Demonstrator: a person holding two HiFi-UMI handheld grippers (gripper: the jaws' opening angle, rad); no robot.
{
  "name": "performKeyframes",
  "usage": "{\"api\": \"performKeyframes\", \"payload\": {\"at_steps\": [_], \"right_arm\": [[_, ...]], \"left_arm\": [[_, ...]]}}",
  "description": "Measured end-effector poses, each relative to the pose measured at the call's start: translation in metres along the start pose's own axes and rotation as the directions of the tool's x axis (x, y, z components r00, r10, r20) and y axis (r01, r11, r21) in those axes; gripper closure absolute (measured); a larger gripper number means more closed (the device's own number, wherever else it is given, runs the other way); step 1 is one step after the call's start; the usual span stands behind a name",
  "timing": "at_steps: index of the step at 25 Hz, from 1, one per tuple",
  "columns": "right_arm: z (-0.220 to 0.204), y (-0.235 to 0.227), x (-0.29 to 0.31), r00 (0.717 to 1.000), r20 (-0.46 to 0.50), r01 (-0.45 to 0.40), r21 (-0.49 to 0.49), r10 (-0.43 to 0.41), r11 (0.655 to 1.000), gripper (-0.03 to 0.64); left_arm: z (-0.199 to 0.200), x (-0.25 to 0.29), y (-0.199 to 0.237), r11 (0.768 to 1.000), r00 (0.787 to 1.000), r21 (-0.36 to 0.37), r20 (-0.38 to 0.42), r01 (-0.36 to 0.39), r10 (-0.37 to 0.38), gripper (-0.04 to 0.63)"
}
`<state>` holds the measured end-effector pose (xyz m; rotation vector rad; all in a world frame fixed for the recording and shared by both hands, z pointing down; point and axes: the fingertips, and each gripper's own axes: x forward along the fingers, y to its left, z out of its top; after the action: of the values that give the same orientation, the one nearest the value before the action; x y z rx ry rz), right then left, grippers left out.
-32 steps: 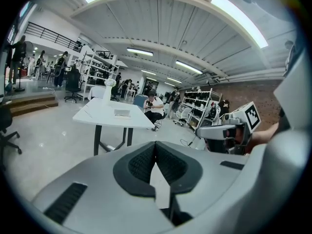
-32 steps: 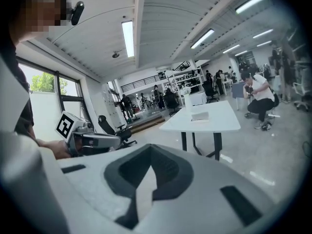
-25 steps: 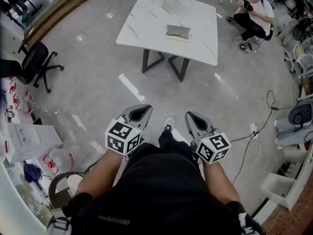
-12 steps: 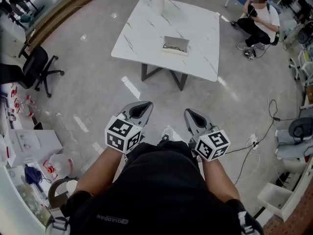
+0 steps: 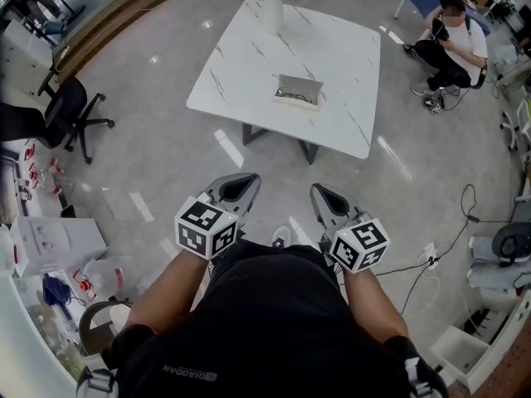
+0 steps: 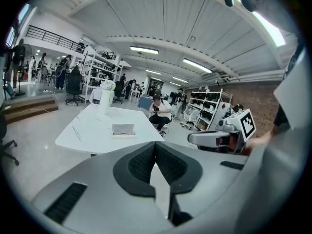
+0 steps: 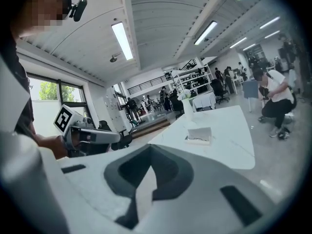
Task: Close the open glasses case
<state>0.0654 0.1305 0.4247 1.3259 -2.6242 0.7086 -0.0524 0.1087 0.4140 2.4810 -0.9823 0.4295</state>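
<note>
Head view first: you are standing back on the grey floor (image 5: 166, 164), well apart from the white marble tabletop (image 5: 249, 56). The glasses case (image 5: 299, 90) lies open on that tabletop, towards its near edge, lid tilted up, something dark inside the tray. A white vase (image 5: 273, 7) with flowers stands at the far edge, well apart from the case.

Your left hand-held gripper (image 5: 239, 184) sits low in front of your body, its marker cube (image 5: 206, 229) facing up, tip aimed towards the table. Your right hand-held gripper (image 5: 323, 197) is just beside it, level with it, its own marker cube (image 5: 359, 244) at the back. Neither touches anything.

Left gripper view: the dark pads meet at the tip (image 6: 155, 144), jaws together, nothing between them. The case (image 6: 123, 129) shows beyond, out on the tabletop, and your other gripper is off to the right of the picture.

Right gripper view: same story, the tips (image 7: 150, 147) closed on each other and empty, the open case (image 7: 199, 135) far ahead on the white top.

A seated person (image 5: 452, 48) is past the table's right corner, and a black office chair (image 5: 58, 110) stands off to the left.
</note>
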Motion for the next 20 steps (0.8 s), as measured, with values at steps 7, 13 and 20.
{"api": "performKeyframes", "payload": {"at_steps": [7,13,20], "right_arm": [[0.002,-0.023,0.007,0.999,-0.014,-0.030,-0.005,0.030,1.000,0.615],[-0.004,-0.033,0.008,0.999,-0.028,-0.041,0.023,0.042,0.999,0.615],[-0.003,-0.047,0.005,1.000,-0.022,-0.020,0.033,0.021,0.999,0.615]], "left_arm": [[0.005,0.024,0.000,0.999,0.999,0.006,-0.012,-0.035,0.035,0.592],[0.004,0.034,0.001,0.999,0.998,0.002,-0.042,-0.047,0.047,0.592],[0.009,0.044,-0.003,0.999,0.998,0.007,-0.043,-0.037,0.037,0.591]]}}
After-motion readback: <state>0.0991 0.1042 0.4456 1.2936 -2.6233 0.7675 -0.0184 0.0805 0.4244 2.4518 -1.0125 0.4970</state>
